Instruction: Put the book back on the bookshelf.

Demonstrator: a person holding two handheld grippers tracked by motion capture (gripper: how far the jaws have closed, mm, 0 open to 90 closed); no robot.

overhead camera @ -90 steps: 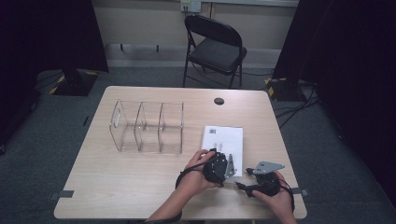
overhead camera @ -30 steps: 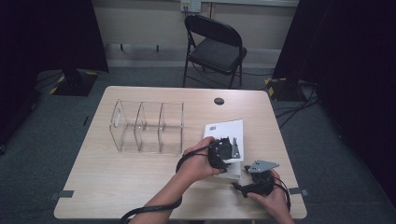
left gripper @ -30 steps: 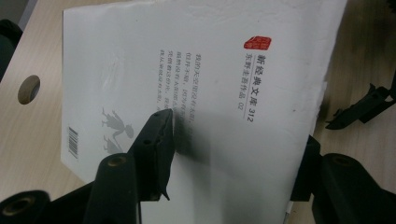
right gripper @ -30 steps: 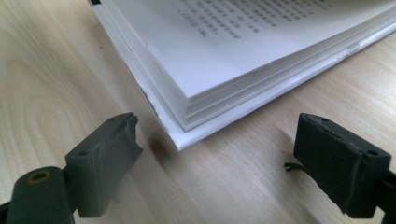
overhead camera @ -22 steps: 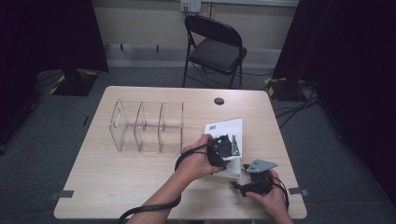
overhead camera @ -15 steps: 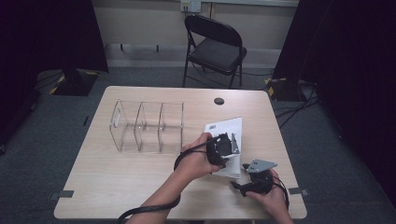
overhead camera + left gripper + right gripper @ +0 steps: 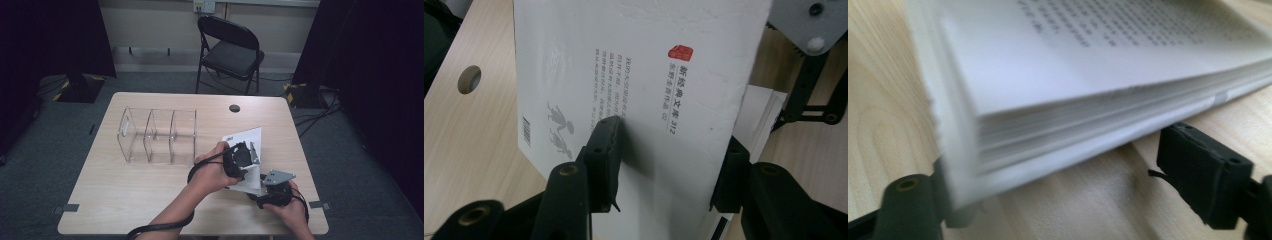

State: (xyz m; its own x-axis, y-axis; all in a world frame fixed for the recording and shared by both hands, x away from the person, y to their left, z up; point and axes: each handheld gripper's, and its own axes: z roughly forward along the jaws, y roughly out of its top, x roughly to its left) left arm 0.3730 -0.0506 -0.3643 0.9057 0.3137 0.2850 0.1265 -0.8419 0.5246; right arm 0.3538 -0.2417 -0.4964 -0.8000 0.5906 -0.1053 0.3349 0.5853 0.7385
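The left tongs (image 7: 664, 165) are clenched on the white cover of a paperback book (image 7: 246, 150), one pad lying on the printed face near the small grey figures and the other hooked behind the cover's edge; their jaws have just been closing, with the cover between them. That pinch lets the cover tilt up off the page block, which I judge is the point of it: opening the book or standing it up (the clear three-bay acrylic organizer (image 7: 157, 135) waits just to its left on the desk (image 7: 125, 195)). The book itself sits at the desk's right side, near the front edge, its lower pages resting flat on the wood. The right tongs (image 7: 1063, 185) are released, jaws spread either side of the page block's corner, one pad apart from the paper, likely there to steady the stack while the cover lifts
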